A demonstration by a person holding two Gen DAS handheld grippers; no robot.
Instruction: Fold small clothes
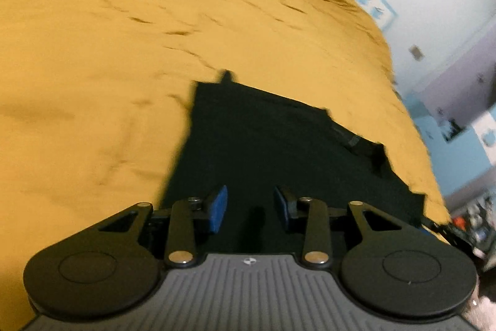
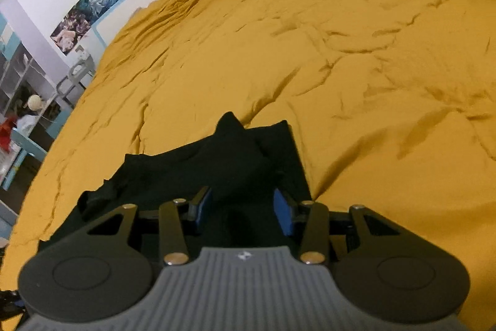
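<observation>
Black garment [image 1: 272,145] lies on mustard bedspread [image 1: 93,51], lower centre of frame; left hand-held gripper [image 1: 250,208] and right hand-held gripper [image 2: 243,208] both spread above it, pinching nothing.

A: Motion blur is smearing the left wrist view, softening the wrinkled mustard-yellow bedspread [image 1: 124,51] and the wall.

B: The right wrist view is staying sharper. Fisheye is bending both edges, and the flat black cloth garment [image 2: 217,163] is swallowing detail in dim, warm light.
</observation>
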